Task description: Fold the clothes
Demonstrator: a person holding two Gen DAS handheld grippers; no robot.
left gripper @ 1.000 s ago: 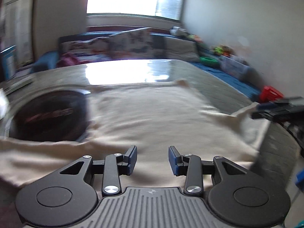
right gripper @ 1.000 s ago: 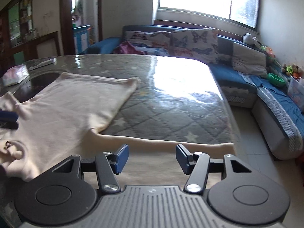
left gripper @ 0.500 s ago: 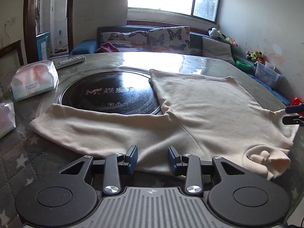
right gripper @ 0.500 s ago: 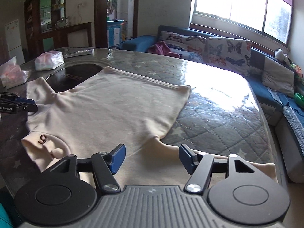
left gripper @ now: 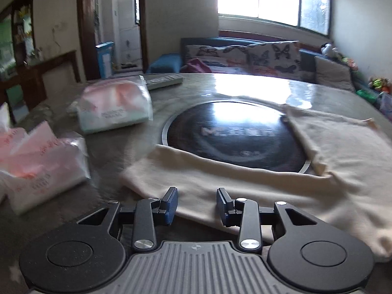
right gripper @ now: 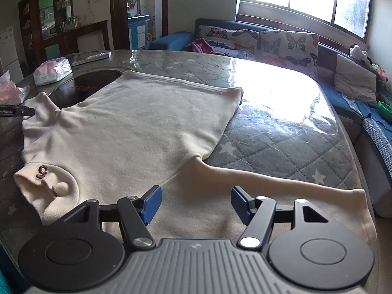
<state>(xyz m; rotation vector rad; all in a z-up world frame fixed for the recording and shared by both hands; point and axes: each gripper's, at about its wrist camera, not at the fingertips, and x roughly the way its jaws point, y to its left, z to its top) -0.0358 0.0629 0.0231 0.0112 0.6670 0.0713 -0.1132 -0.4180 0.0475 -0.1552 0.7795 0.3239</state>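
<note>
A cream long-sleeved sweater [right gripper: 137, 132] lies flat on the table, collar [right gripper: 46, 181] toward the near left, hem at the far side. Its right sleeve [right gripper: 294, 183] stretches toward the table's right edge. My right gripper [right gripper: 196, 202] is open and empty, just above the right shoulder. In the left wrist view the left sleeve [left gripper: 210, 171] lies across the front of a round black cooktop [left gripper: 232, 134]. My left gripper [left gripper: 197, 202] is open and empty, over that sleeve near its cuff. The left gripper's tip also shows in the right wrist view [right gripper: 17, 111].
Two tissue packs [left gripper: 115, 107] [left gripper: 36, 156] and a remote [left gripper: 164, 82] lie on the table's left part. The table [right gripper: 281, 134] has a grey quilted cover under glossy plastic. A blue sofa [right gripper: 269, 44] with butterfly cushions stands behind; the right table edge drops to the floor.
My left gripper has swung left along the sleeve toward its cuff, bringing the tissue packs into view. My right gripper has shifted slightly left over the shoulder. Both stay open.
</note>
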